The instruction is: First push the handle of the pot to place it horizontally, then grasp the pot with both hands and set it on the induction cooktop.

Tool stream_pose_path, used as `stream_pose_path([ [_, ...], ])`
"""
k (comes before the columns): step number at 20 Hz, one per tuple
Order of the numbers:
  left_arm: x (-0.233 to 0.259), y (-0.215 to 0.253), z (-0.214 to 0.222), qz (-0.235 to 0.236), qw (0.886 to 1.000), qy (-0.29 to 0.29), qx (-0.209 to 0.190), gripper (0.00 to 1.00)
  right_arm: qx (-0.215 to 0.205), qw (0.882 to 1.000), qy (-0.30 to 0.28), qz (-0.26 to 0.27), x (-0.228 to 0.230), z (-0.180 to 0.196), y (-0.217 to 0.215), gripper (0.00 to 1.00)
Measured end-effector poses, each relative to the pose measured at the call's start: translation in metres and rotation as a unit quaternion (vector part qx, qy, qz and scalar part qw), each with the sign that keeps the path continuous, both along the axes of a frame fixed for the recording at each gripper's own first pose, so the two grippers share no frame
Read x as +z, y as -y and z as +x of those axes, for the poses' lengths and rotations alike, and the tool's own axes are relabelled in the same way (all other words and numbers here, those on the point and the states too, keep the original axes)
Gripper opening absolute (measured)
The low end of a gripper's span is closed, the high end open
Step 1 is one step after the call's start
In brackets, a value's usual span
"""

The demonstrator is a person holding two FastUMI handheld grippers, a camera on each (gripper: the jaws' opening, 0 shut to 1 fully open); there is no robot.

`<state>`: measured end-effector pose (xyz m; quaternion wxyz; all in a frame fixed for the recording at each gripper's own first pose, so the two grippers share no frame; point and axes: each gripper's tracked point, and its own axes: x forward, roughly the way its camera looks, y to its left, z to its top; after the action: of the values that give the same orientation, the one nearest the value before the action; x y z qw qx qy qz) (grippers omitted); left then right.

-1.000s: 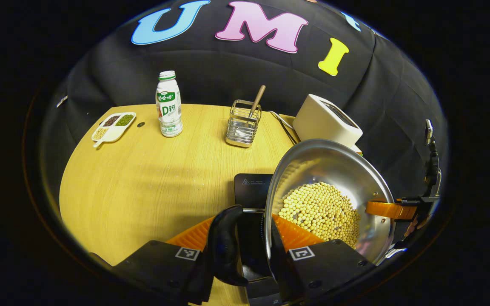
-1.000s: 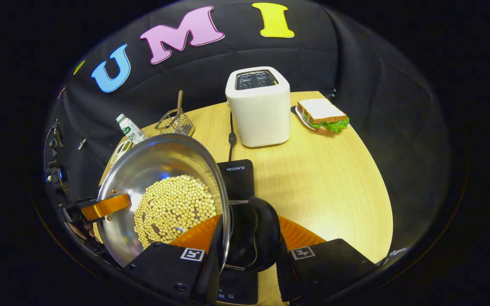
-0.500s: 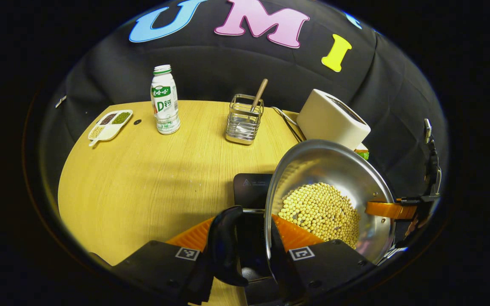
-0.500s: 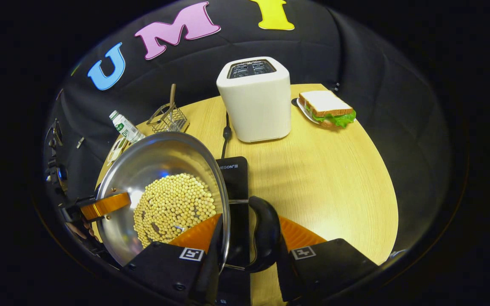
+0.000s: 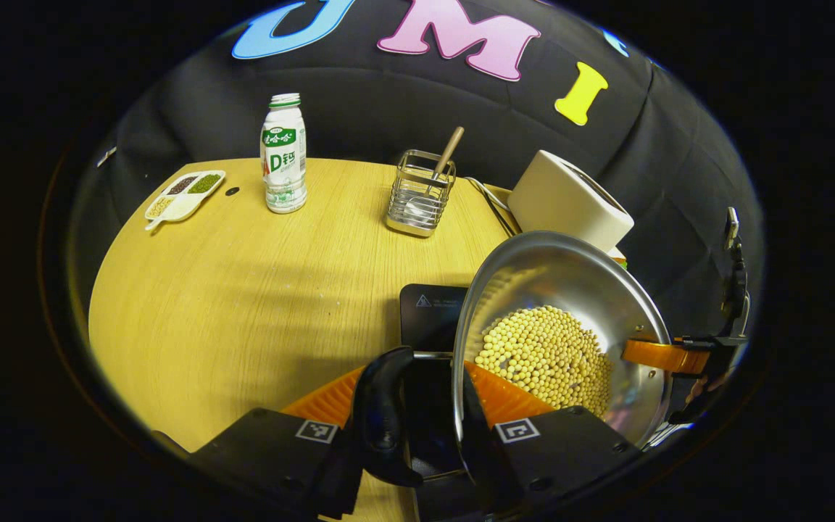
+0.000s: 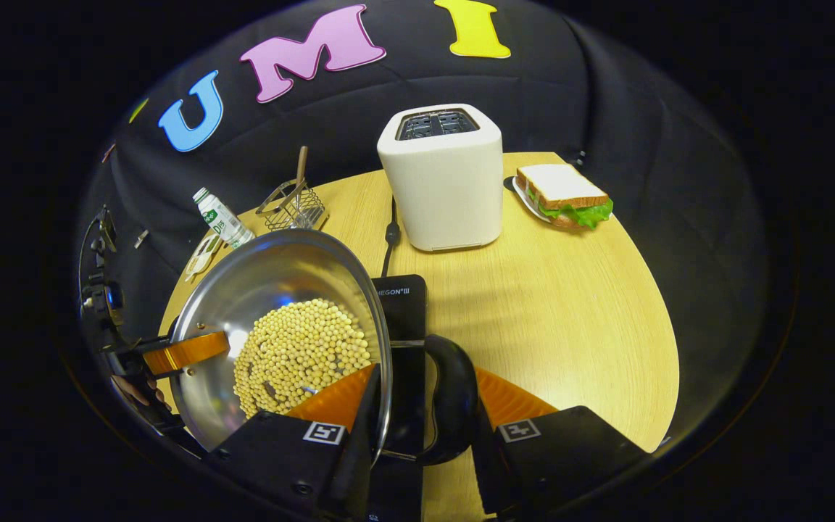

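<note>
Steel pot (image 5: pixel 570 290), full of yellow beans (image 5: pixel 544 359), held up between both grippers, just above the black induction cooktop (image 5: pixel 432 319) on the wooden table (image 5: pixel 243 304). In the left gripper view the pot sits right of the left gripper (image 5: pixel 425 428); its rim runs down between the two fingers, black side handle (image 5: pixel 381 413) also in the gap. Left gripper clenched on the rim and handle, fingers close together. In the right gripper view the pot (image 6: pixel 272 290) sits left of the right gripper (image 6: pixel 417 428), rim again between the fingers with the other black handle (image 6: pixel 454 406); right gripper likewise clamped on it, narrow opening. Each view shows the far gripper at the pot's opposite rim, with a bit of a hand (image 6: pixel 138 391) behind it. Cooktop (image 6: pixel 403 304) dark, partly under the pot.

Containers: beans (image 6: pixel 301 355) cover the pot bottom. Wire basket (image 5: pixel 417 196) holds a wooden-handled utensil (image 5: pixel 449 154). Divided dish (image 5: pixel 184 196) holds dark, green and pale grains, one per compartment. Bottle (image 5: pixel 284 156) upright, capped. White toaster (image 6: pixel 443 177) behind the cooktop, cord beside it. Sandwich (image 6: pixel 562 192) on a plate right of the toaster.
</note>
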<state>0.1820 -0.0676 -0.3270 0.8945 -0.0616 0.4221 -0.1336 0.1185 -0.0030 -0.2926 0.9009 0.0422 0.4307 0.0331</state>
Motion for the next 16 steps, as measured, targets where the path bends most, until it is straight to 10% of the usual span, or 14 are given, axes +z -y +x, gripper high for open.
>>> stream_pose_path([
  [11,-0.007,0.001,-0.006,0.017,1.000,-0.018,-0.015,0.68,0.002,1.000,-0.002,0.012,0.001,-0.002,-0.001,0.61],
  [16,0.010,-0.001,-0.019,0.046,0.999,0.005,-0.019,0.99,-0.027,0.999,0.032,-0.004,0.027,-0.011,0.013,1.00],
])
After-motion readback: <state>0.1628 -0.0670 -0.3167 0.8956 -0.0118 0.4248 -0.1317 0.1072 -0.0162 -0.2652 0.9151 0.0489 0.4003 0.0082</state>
